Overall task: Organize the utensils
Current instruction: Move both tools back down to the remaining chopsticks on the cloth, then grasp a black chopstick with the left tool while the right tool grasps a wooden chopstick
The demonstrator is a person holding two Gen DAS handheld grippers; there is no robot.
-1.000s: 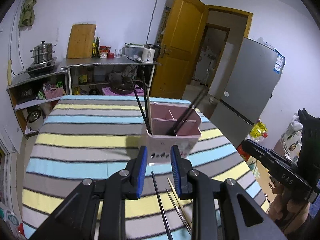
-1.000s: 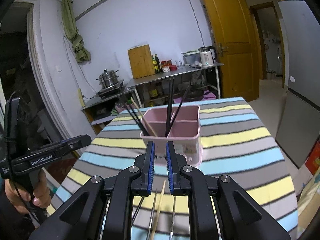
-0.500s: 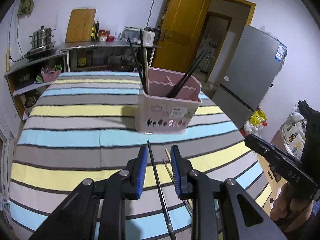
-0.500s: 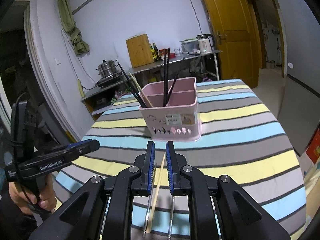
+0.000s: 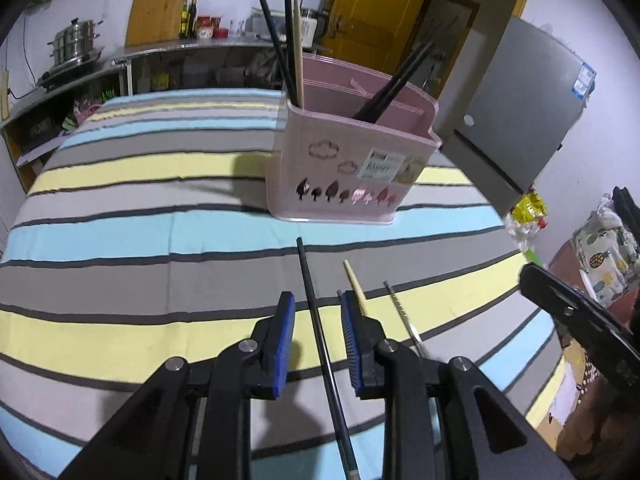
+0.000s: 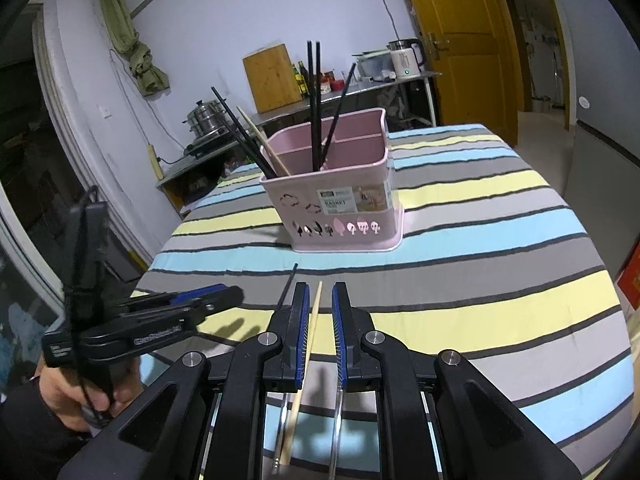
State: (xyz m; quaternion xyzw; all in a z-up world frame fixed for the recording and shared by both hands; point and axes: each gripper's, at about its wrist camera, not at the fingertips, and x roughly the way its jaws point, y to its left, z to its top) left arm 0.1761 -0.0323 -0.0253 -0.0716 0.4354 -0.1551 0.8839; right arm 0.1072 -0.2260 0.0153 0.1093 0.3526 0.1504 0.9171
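A pink basket (image 5: 352,168) (image 6: 340,208) stands on the striped tablecloth (image 5: 120,216) and holds several black chopsticks and a wooden one. In front of it lie a black chopstick (image 5: 316,320) (image 6: 287,284), a wooden chopstick (image 5: 354,284) (image 6: 316,308) and a metal chopstick (image 5: 400,304). My left gripper (image 5: 317,304) hangs low over the cloth, open, its jaws straddling the black chopstick without touching it. My right gripper (image 6: 320,296) is narrowly open with the wooden chopstick lying between its pads. Each gripper shows in the other's view, the left gripper (image 6: 224,294) and the right gripper (image 5: 528,276).
Behind the table runs a steel counter (image 6: 360,92) with a steamer pot (image 6: 204,120), a cutting board (image 6: 272,76) and a kettle (image 6: 406,58). A yellow door (image 6: 460,32) and a grey fridge (image 5: 520,100) stand to the right. A hand (image 6: 68,392) holds the left gripper.
Both grippers have sunk toward the table and tilted further down. The basket now sits higher and larger in both views, and the loose chopsticks lie between the jaws.
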